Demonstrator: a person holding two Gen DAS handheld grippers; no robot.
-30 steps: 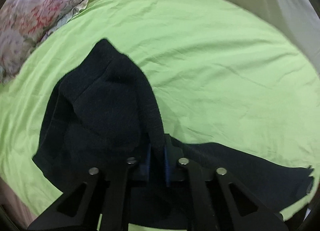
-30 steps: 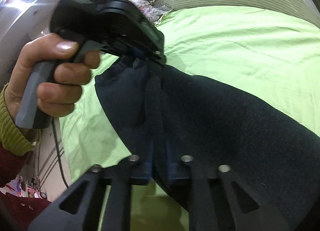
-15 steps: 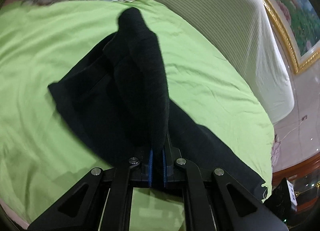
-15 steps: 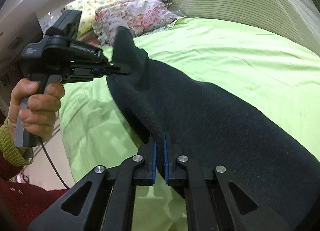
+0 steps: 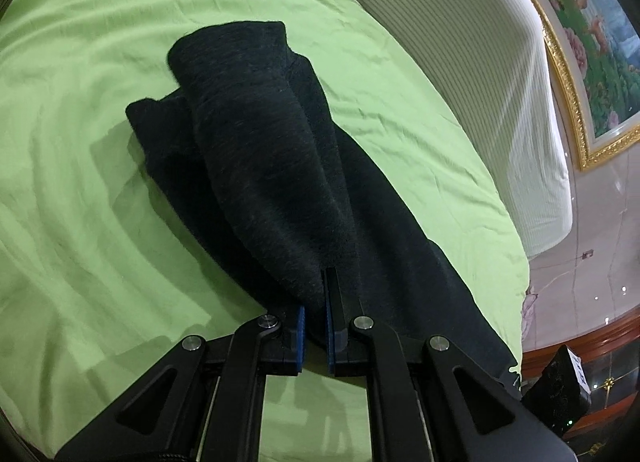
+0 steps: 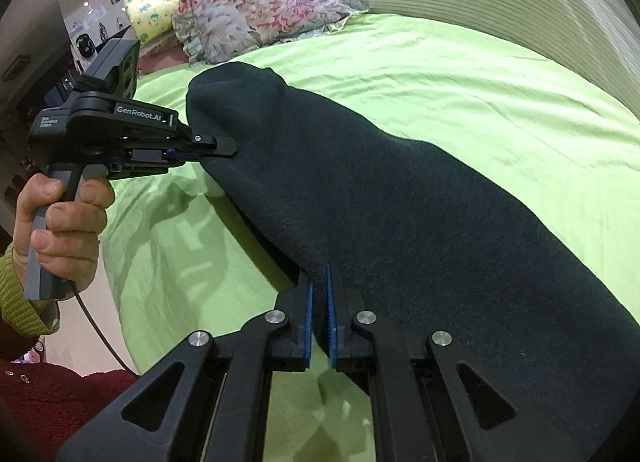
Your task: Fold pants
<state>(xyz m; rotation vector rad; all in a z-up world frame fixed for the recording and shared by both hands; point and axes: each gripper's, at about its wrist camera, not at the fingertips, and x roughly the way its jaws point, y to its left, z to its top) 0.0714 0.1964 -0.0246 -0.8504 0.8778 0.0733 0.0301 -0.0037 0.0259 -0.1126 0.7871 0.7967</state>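
Observation:
Dark charcoal pants (image 5: pixel 272 165) lie partly folded on a lime-green bed sheet (image 5: pixel 80 109). My left gripper (image 5: pixel 314 302) is shut on an edge of the pants and lifts a fold above the layer below. My right gripper (image 6: pixel 319 294) is shut on another edge of the pants (image 6: pixel 400 221), stretched toward the far end. The left gripper (image 6: pixel 224 149) also shows in the right wrist view, held by a hand, clamped on the pants' far left edge.
Floral pillows (image 6: pixel 256 17) lie at the head of the bed. A striped white bolster (image 5: pixel 460 69) runs along the far side. A gold-framed picture (image 5: pixel 592 61) hangs on the wall. The bed's edge (image 6: pixel 120 262) drops to the floor at left.
The two grippers have moved apart, pulling the pants out flatter and wider. The bunched peak of cloth has spread into a broad fold lowered toward the sheet.

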